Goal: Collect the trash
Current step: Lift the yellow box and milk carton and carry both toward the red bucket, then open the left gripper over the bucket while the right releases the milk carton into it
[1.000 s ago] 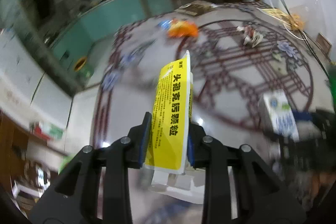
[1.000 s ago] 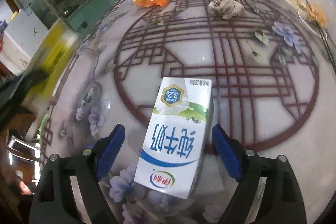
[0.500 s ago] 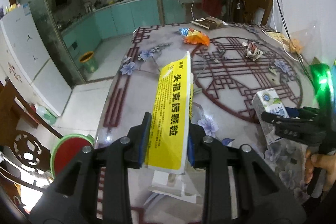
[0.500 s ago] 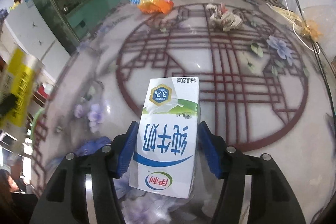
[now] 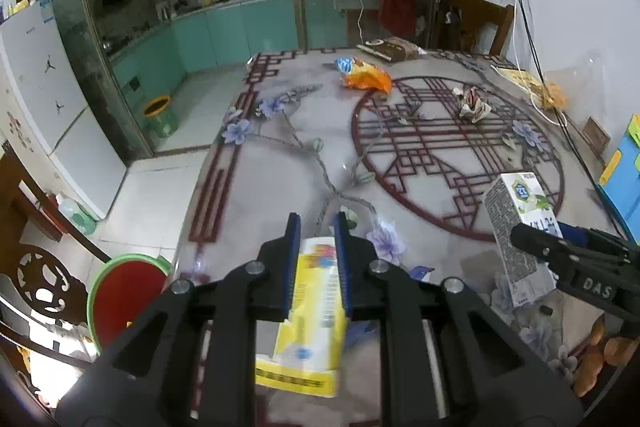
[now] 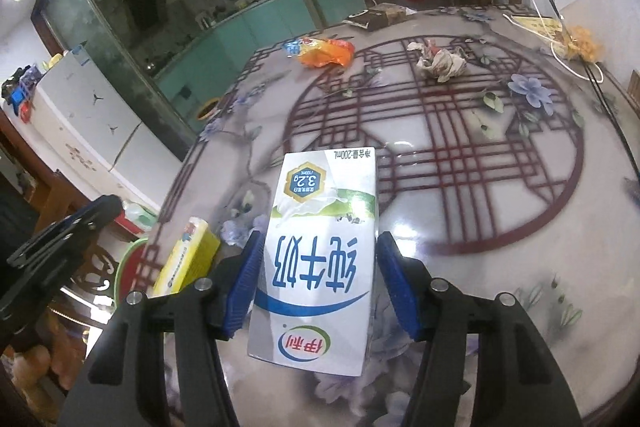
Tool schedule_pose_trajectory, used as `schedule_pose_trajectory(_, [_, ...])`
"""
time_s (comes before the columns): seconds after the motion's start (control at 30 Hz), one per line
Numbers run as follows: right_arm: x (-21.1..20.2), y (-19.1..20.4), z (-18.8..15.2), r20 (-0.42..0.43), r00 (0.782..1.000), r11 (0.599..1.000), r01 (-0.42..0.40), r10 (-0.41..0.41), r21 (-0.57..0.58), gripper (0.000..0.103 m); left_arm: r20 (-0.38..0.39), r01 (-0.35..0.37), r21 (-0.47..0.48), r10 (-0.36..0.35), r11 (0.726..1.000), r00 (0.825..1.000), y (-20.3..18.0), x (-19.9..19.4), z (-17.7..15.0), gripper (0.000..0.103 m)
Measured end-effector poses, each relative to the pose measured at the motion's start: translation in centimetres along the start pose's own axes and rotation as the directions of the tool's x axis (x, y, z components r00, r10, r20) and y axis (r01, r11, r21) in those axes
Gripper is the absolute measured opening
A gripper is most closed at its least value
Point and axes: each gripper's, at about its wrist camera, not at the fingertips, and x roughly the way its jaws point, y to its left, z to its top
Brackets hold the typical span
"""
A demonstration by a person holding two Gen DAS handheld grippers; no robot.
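Patterned surface (image 5: 280,187): left hand-held gripper (image 5: 316,247) clamps yellow box (image 5: 316,307); right hand-held gripper (image 6: 318,267) apparently grips milk carton (image 6: 320,259) (printing inverted)

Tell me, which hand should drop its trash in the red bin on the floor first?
Probably left. The left gripper, holding the yellow box, sits at the table edge nearest the bin. The right gripper holds the milk carton farther in over the table.
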Motion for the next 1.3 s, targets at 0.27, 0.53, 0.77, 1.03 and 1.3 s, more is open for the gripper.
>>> schedule_pose_trajectory(0.27, [-0.3, -0.4, -0.5, -0.001, 1.0, 1.0, 0.008, -0.008, 0.011, 0.056, -0.119, -0.034, 0.024, 0.037, 0.999, 0.992, 0.8, 2.4, -1.6, 0.08])
schedule_pose_trajectory(0.53, [0.7, -1.7, -1.1, -0.021, 1.0, 0.999, 0.004, -0.003, 0.039, 0.056, -0.23, -0.088, 0.016, 0.089, 0.996, 0.969, 2.6, 5.3, -3.7, 0.086])
schedule_pose_trajectory(0.77, [1.2, -2.2, -1.4, -0.042, 0.999, 0.998, -0.019, 0.021, 0.057, 0.056, -0.31, -0.028, 0.055, 0.044, 0.998, 0.95, 0.1, 8.5, -5.0, 0.086])
schedule_pose_trajectory(1.03, [1.3, -1.7, -1.5, -0.041, 0.999, 0.999, -0.019, 0.021, 0.037, 0.056, -0.328, -0.04, -0.081, 0.011, 0.996, 0.945, 2.1, 9.0, -4.9, 0.039])
schedule_pose_trajectory(1.3, [0.5, -0.3, -1.6, 0.006, 1.0, 1.0, -0.018, 0.018, -0.006, 0.056, -0.172, -0.063, -0.114, 0.043, 0.991, 0.984, 4.1, 4.9, -2.3, 0.038])
